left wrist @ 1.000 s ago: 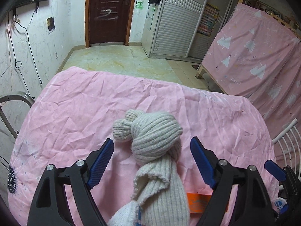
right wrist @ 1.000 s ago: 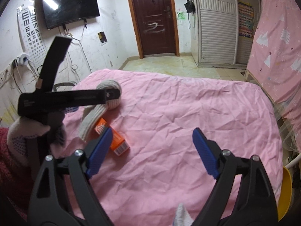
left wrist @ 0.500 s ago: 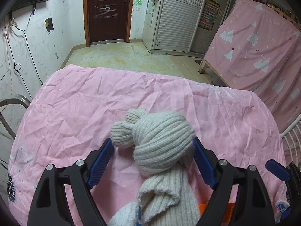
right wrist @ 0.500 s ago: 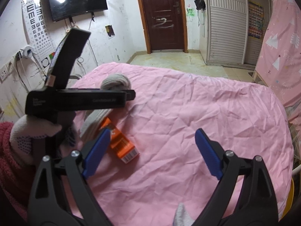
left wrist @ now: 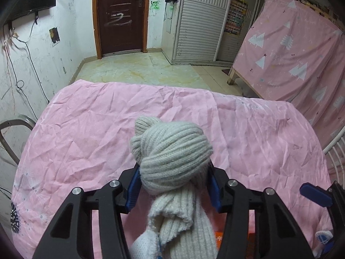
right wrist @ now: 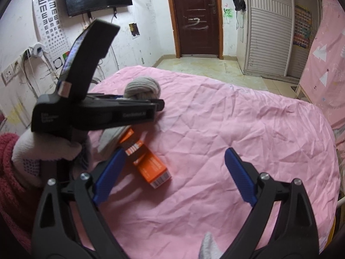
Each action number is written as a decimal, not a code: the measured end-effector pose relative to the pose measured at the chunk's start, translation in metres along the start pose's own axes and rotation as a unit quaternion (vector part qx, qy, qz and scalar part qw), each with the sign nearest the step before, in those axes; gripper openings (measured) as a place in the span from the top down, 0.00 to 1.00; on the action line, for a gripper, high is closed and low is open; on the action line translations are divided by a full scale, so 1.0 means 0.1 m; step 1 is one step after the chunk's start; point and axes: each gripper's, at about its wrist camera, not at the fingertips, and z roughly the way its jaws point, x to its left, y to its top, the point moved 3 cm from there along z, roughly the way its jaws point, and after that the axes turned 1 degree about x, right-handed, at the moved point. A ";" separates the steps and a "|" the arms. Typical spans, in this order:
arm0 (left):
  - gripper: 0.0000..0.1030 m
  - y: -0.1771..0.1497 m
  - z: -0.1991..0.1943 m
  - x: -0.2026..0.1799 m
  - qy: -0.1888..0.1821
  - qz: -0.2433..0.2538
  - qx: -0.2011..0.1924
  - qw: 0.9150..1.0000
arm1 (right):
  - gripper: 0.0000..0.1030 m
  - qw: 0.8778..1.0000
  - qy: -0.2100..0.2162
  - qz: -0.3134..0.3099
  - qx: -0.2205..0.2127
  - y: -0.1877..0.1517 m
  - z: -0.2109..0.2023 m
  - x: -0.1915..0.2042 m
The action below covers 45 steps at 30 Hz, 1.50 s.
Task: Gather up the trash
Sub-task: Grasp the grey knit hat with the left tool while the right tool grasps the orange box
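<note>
A grey knitted sock bundle point(left wrist: 172, 157) with a knotted ball end lies on the pink sheet point(left wrist: 86, 129). My left gripper point(left wrist: 173, 185) is shut on the bundle just behind the ball; the blue pads press its sides. In the right wrist view the left gripper point(right wrist: 157, 105) shows from the side, with the ball of the bundle point(right wrist: 143, 88) sticking out beyond it. An orange carton point(right wrist: 148, 161) lies on the sheet beside the bundle, close to the left finger of my right gripper point(right wrist: 174, 177), which is open and empty above the sheet.
The bed's far edge drops to a tiled floor point(left wrist: 140, 71). A metal chair frame point(left wrist: 8, 136) stands at the left and a white rack point(left wrist: 336, 151) at the right. A pink-covered frame point(left wrist: 291, 49) leans at the right wall.
My left gripper moved forward over the sock bundle and closed on it. My right gripper moved closer to the orange carton and stayed open.
</note>
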 end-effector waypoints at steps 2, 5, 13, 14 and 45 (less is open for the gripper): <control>0.59 0.00 -0.04 0.07 -0.005 -0.011 -0.003 1.000 | 0.13 1.000 0.002 -0.009 0.004 0.01 0.02 0.04; 0.59 0.01 -0.14 0.16 -0.007 -0.027 -0.014 1.000 | 0.13 1.000 0.005 -0.019 0.010 0.03 0.07 0.09; 0.59 0.00 -0.57 0.53 -0.003 -0.066 -0.054 0.996 | 0.13 0.998 0.019 -0.052 0.026 0.11 0.21 0.31; 0.59 -0.01 -0.62 0.58 -0.002 -0.072 -0.058 0.996 | 0.13 0.998 0.021 -0.057 0.029 0.12 0.23 0.34; 0.58 -0.35 -1.21 0.22 -0.007 -0.041 -0.078 0.996 | 0.78 1.000 -0.001 -0.008 -0.001 0.05 -0.13 0.06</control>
